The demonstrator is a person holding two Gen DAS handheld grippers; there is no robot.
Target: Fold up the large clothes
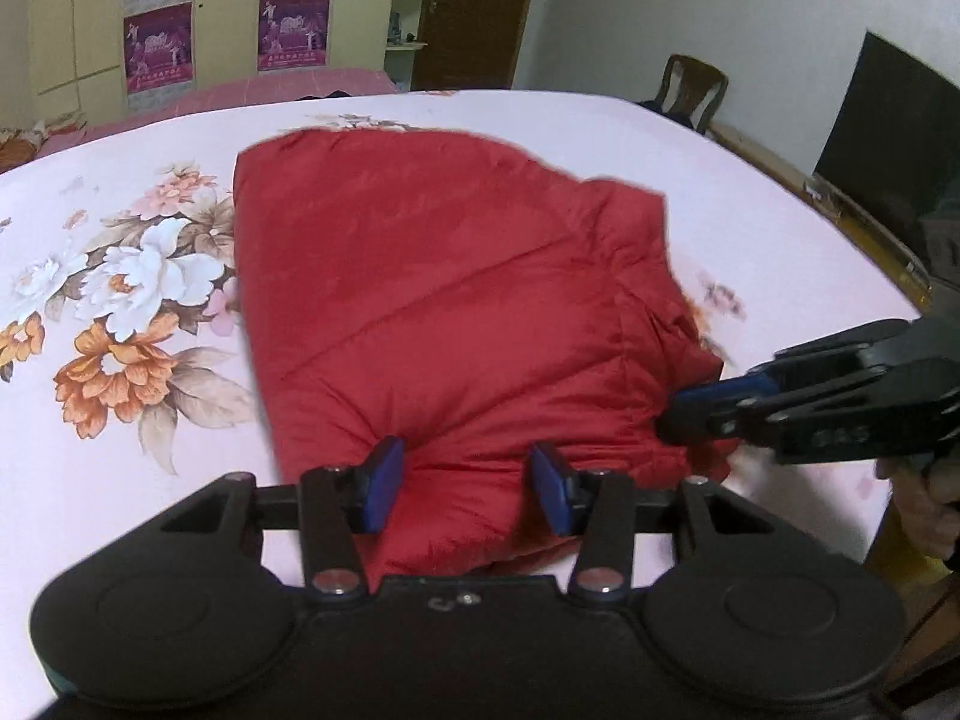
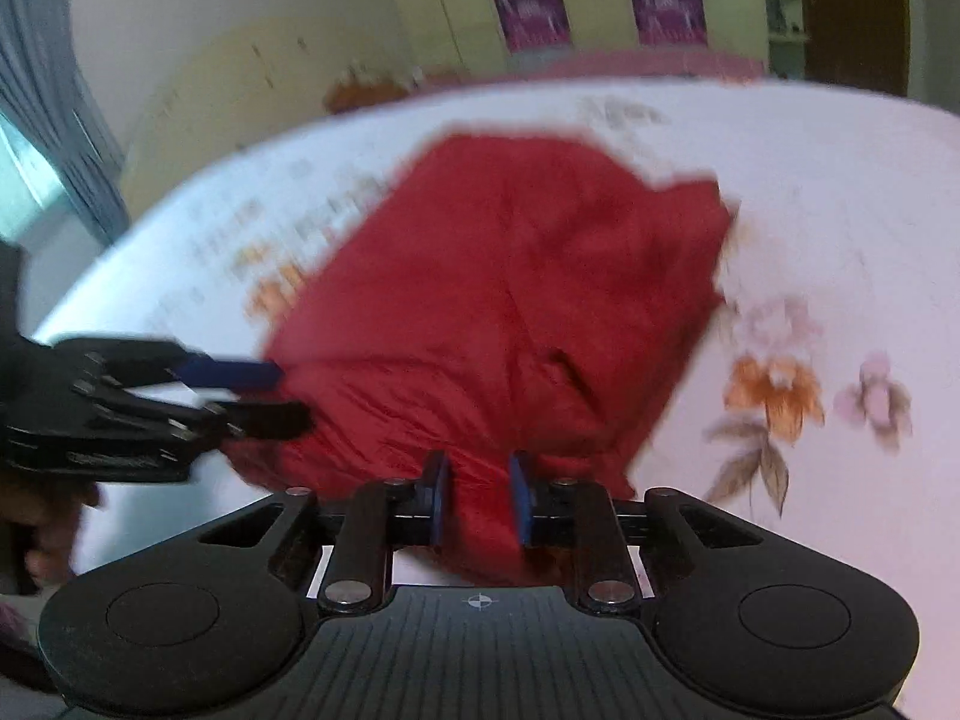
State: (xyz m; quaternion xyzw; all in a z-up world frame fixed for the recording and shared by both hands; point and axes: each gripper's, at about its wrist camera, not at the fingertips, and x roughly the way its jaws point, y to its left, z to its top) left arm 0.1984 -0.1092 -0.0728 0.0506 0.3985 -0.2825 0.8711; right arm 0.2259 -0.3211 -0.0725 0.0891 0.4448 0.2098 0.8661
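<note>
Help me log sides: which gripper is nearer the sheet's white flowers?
Left. The left gripper sits on the red jacket's edge nearest the white flowers; the right gripper beyond it.

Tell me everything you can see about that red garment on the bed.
The red garment looks like a padded, quilted jacket of smooth, slightly shiny fabric with stitched seams. It lies folded into a bulky bundle on the flowered pink sheet, creased and puffy. Its near edge bunches up between the blue pads of both grippers: the left gripper has cloth between its jaws, and the right gripper pinches a fold at the neighbouring corner.
</note>
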